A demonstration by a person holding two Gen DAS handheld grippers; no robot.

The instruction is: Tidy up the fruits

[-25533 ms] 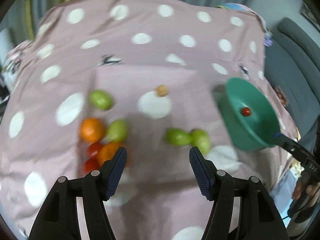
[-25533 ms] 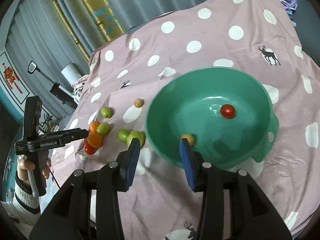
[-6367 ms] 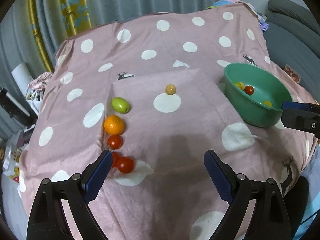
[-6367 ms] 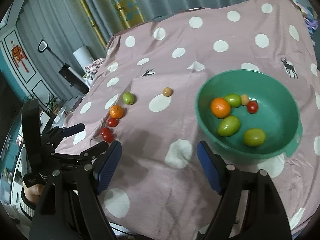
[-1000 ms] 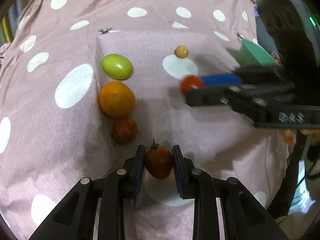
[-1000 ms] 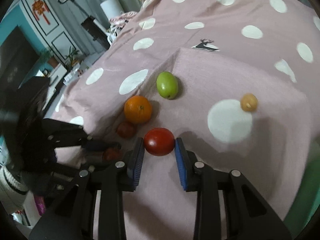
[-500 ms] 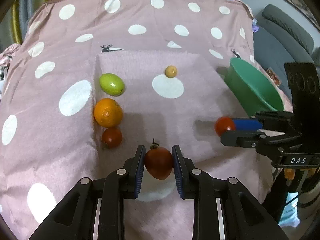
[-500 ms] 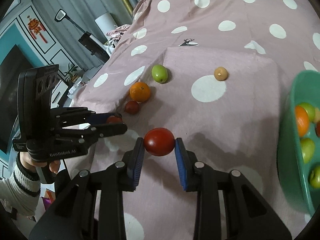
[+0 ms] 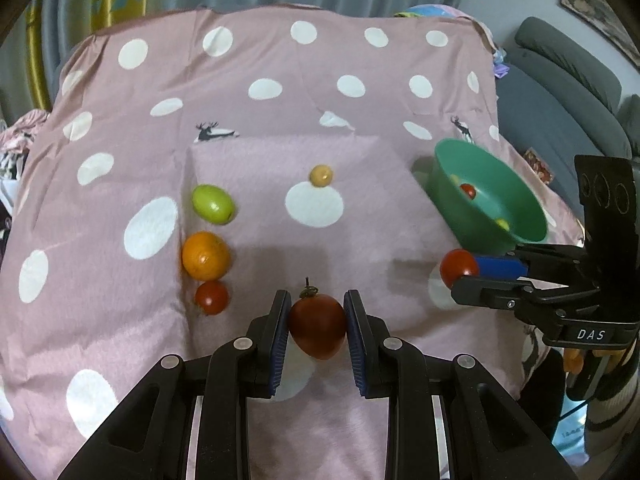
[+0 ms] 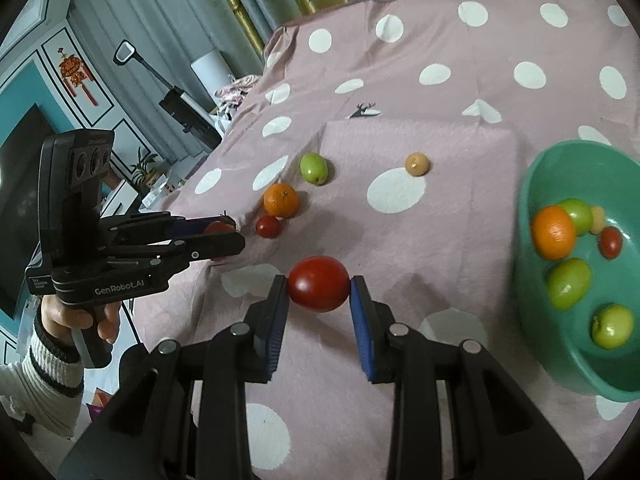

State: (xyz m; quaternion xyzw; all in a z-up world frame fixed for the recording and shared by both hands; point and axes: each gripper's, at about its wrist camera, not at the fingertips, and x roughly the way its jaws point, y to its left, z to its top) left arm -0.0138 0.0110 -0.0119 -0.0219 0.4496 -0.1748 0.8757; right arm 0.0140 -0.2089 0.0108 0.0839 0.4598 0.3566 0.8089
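Left gripper [image 9: 317, 322]: our fingers clamp a dark red tomato [image 9: 318, 326] above the spotted cloth [image 9: 280, 120].
Right gripper [image 10: 319, 300]: we grip a bright red tomato [image 10: 319, 283], beside the green bowl [image 10: 536, 184].

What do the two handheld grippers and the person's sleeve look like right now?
Both grippers are black plastic with blue ribbed pads and silver pivot screws. The left gripper reads "GenRobot.AI" in white on its side; the right gripper reads "DAS". Each has a black block with three round holes on top. The sleeve is white knit with dark stripes.
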